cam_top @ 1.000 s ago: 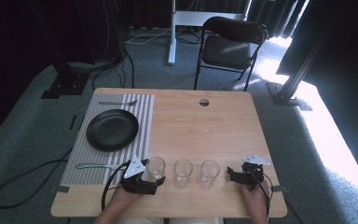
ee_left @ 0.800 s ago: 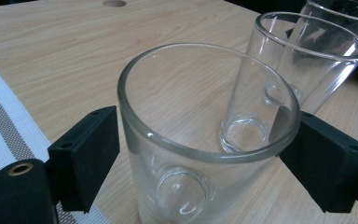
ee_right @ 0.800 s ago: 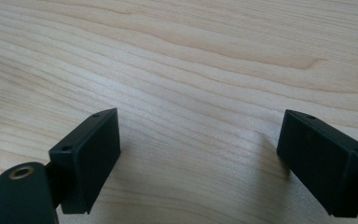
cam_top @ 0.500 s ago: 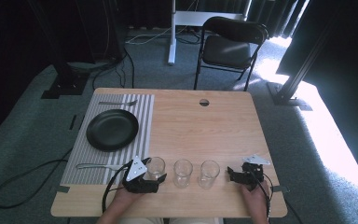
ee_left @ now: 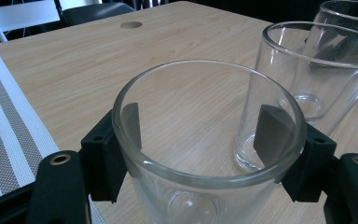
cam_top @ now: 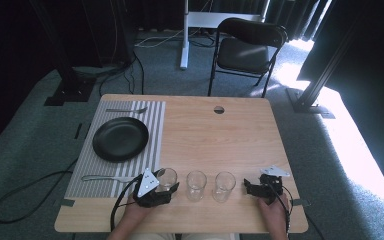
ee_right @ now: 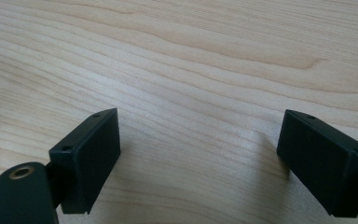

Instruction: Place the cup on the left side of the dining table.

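The leftmost drinking glass (cam_top: 167,178) stands upright on the wooden table (cam_top: 220,135), just off the near right corner of the striped placemat (cam_top: 130,150). The left gripper (ee_left: 200,140) has just been closing its jaws and now clamps this glass, one pad (ee_left: 131,126) pressed on each side of the wall below the rim. In the high view the left gripper (cam_top: 155,189) lies low on the table with the person's left hand (cam_top: 136,212) behind it.

To the right of the held glass stands a second clear glass (cam_top: 196,184), near it but apart, and a third glass (cam_top: 224,185) farther right, the three in a row along the near edge of the table. Past the third glass the right gripper (cam_top: 254,188) rests on the table, its jaws wide apart with nothing between them but bare wood, as the right gripper view (ee_right: 198,158) confirms.

On the placemat, left of and beyond the held glass, lies a black plate (cam_top: 120,138). A fork (cam_top: 102,178) lies on the placemat's near side and another piece of cutlery (cam_top: 125,110) on its far side. Beyond the table stands a dark folding chair (cam_top: 247,47).
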A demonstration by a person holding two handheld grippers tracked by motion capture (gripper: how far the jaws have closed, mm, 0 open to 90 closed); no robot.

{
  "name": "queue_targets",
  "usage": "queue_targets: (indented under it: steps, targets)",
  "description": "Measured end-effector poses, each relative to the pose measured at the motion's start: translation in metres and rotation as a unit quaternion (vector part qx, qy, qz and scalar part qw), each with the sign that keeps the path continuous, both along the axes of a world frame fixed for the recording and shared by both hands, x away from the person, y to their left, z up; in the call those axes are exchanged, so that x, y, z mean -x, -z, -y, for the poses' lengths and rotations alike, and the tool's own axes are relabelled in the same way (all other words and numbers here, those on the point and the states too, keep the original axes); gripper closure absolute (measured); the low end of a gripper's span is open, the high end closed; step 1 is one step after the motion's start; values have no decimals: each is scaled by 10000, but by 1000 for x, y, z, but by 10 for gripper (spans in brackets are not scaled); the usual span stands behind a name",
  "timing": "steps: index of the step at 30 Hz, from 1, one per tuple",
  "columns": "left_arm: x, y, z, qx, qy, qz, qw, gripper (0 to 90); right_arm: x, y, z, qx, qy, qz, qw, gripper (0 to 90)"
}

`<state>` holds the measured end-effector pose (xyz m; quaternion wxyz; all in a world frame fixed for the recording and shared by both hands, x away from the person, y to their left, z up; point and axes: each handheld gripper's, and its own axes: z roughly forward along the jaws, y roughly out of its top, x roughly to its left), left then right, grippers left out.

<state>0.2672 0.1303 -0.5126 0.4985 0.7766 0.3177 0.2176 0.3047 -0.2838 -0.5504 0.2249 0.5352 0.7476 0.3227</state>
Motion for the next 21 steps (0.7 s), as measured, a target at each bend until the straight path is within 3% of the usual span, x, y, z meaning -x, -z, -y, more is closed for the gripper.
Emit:
queue_targets:
  steps: [16, 21]
  targets:
    - [2, -11, -2, -96, 101, -67, 9999, 298, 0, 0, 0, 3, -3, 0, 10000, 127]
    - [-1, -20, -5, -19, -42, -50, 10000, 298, 0, 0, 0, 2, -3, 0, 10000, 127]
